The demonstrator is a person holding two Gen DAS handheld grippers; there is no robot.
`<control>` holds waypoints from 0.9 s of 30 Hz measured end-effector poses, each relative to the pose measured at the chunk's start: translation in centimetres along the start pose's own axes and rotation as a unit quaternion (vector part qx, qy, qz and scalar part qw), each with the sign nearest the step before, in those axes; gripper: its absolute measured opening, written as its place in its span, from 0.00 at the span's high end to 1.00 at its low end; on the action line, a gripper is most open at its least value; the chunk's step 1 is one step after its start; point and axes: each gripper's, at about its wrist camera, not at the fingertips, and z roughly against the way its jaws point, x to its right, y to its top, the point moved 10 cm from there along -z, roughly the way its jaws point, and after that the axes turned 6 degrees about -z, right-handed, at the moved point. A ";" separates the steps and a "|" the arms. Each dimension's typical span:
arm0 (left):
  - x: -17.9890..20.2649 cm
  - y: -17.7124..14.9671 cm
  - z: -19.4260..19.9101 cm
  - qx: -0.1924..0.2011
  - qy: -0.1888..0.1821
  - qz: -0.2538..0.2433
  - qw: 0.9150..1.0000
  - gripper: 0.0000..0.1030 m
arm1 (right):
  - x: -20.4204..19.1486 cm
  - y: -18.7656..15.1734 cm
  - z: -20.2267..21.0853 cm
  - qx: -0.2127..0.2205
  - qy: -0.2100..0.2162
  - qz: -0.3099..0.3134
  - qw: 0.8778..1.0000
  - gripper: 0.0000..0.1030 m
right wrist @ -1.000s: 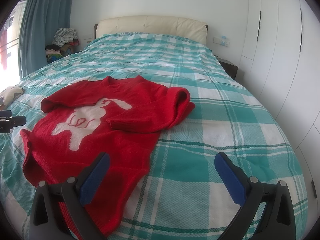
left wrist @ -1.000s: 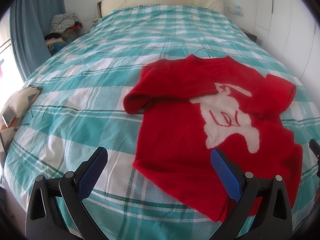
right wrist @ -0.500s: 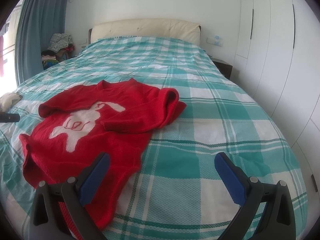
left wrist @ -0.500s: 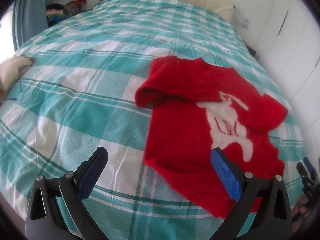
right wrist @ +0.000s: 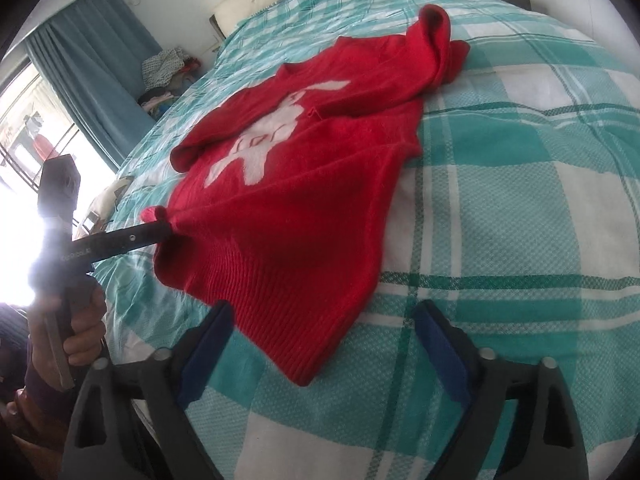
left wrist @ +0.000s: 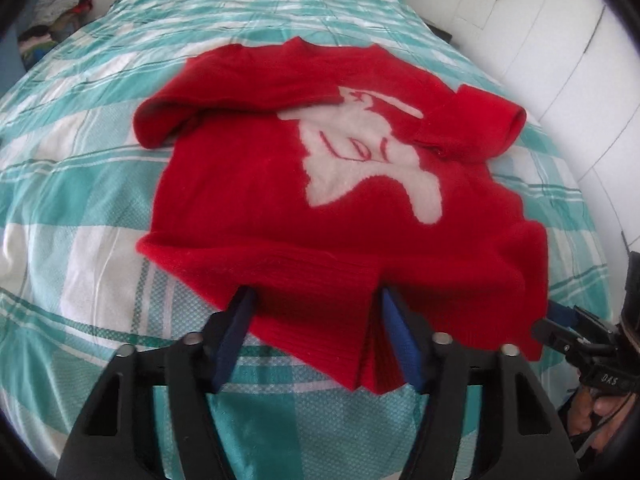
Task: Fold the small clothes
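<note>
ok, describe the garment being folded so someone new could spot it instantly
Start at the bed with the teal-and-white plaid cover. The red sweater lies face up on it, hem toward the cameras, both sleeves already folded in. Nothing else on the cover is red, and a white rabbit figure is knitted into its chest.

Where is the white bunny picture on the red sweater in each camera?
Left wrist view: the white bunny sits a little right of the picture's middle, on the chest of the red sweater.
Right wrist view: the bunny is left of centre in the upper half, slanting up toward the right.
Shared landmark: the heap of clothes beside the bed, at top left in both views.
</note>
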 end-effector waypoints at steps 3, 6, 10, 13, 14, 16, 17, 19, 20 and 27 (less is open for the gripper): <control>-1.1 -1.0 1.8 0.014 -0.020 0.024 0.999 0.97 | 0.1 -0.3 -0.2 -0.020 0.013 -0.011 1.000 0.87; -2.8 -2.9 4.7 0.037 -0.041 0.064 0.996 0.97 | 0.4 -0.6 1.6 -0.019 0.028 -0.023 0.999 0.96; -3.8 -6.4 7.5 0.035 -0.046 0.078 0.995 0.97 | 0.0 -2.6 5.1 -0.019 0.060 -0.042 0.997 0.96; -4.5 -8.8 6.0 -0.009 -0.054 0.096 0.994 0.97 | 0.3 -4.0 5.7 -0.023 0.052 -0.045 0.997 0.96; -4.9 -9.4 5.5 -0.015 -0.052 0.103 0.993 0.97 | 0.5 -4.2 5.4 -0.025 0.046 -0.045 0.998 0.96; -5.8 -9.7 5.0 -0.023 -0.050 0.122 0.991 0.95 | 1.4 -4.4 4.5 -0.027 0.031 -0.048 0.998 0.96; -5.9 -9.7 5.4 -0.017 -0.062 0.131 0.989 0.89 | 1.6 -4.4 4.2 -0.026 0.030 -0.051 0.998 0.96; -6.3 -9.2 6.7 0.008 -0.068 0.140 0.988 0.43 | 1.9 -4.4 4.1 -0.021 0.027 -0.051 0.998 0.93; -6.8 -9.0 7.4 0.025 -0.059 0.145 0.987 0.32 | 2.0 -4.4 4.2 -0.018 0.027 -0.054 0.998 0.90; -6.1 -7.9 4.2 -0.007 -0.059 0.135 0.989 0.38 | 2.3 -4.2 4.3 -0.015 0.040 -0.071 0.997 0.79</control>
